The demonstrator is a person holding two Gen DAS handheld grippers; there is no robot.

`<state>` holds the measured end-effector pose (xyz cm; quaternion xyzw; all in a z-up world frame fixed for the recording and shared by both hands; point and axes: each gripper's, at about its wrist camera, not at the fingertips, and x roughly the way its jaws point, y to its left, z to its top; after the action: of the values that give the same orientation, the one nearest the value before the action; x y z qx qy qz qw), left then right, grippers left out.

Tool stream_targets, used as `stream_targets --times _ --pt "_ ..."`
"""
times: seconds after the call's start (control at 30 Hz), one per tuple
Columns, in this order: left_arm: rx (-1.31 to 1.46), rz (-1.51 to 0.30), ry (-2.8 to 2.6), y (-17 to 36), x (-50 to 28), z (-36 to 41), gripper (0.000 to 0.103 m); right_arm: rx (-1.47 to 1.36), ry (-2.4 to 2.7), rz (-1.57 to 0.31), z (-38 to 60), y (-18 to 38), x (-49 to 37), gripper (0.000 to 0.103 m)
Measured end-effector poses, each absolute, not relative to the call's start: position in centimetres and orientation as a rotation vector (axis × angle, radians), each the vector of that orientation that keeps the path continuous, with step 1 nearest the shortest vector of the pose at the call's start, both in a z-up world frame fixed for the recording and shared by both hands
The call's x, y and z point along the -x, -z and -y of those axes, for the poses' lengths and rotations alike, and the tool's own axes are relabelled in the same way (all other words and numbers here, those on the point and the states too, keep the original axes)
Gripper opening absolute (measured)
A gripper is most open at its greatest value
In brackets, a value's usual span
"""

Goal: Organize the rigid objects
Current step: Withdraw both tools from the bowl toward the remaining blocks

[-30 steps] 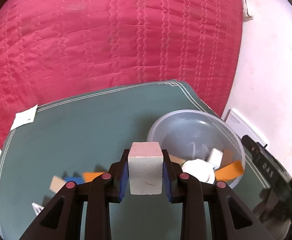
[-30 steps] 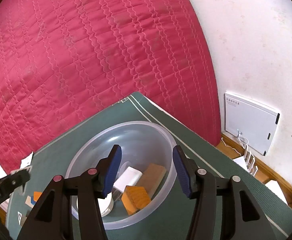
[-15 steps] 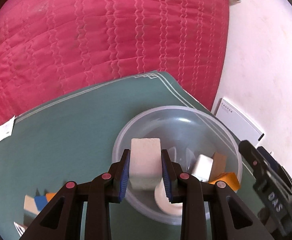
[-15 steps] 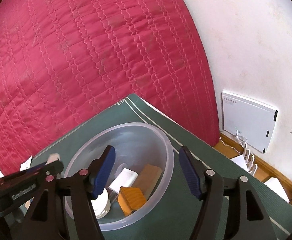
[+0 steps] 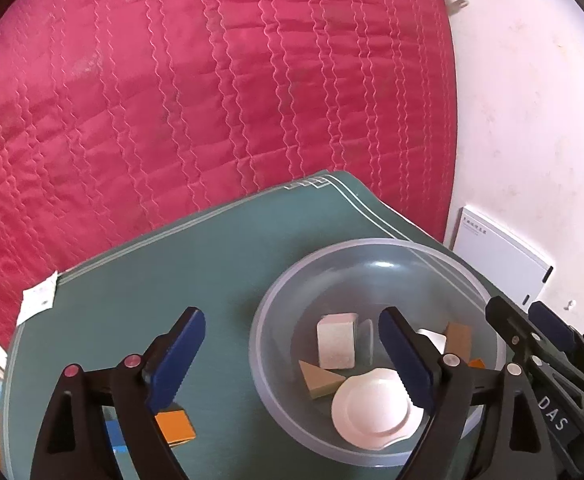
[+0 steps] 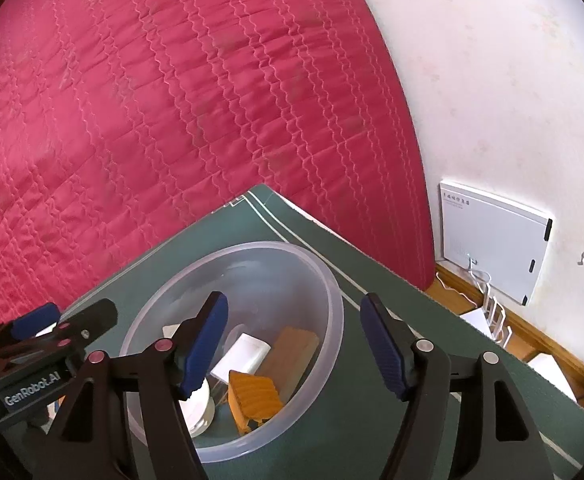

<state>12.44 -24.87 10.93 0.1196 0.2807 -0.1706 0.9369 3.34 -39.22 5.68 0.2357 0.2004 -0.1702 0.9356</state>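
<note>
— What's the setting?
— A green mat (image 5: 140, 280) against a red quilted bedspread (image 5: 212, 92), white wall (image 6: 491, 80) beside (a white panel (image 6: 491, 240) leans there).
— And the grippers?
— Left gripper (image 5: 292, 356) has just sprung apart, empty; the white cube (image 5: 335, 340) sits in the clear bowl (image 5: 431, 252). Right gripper (image 6: 293, 344) has just been widening, empty.
</note>
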Motion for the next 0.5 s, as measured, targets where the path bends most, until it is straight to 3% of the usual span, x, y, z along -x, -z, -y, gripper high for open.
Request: stream_targets --times 0.2,0.5 --pt "-0.260 -0.535 0.316 -11.8 -11.5 24.4 0.101 -0.484 0.348 -0.418 39.2 -5.5 -3.5 0.071" --pt "-0.262 -0.526 0.283 -11.8 -10.4 22.8 0.102 -0.471 0.338 -0.423 38.9 -5.3 -3.6 0.071"
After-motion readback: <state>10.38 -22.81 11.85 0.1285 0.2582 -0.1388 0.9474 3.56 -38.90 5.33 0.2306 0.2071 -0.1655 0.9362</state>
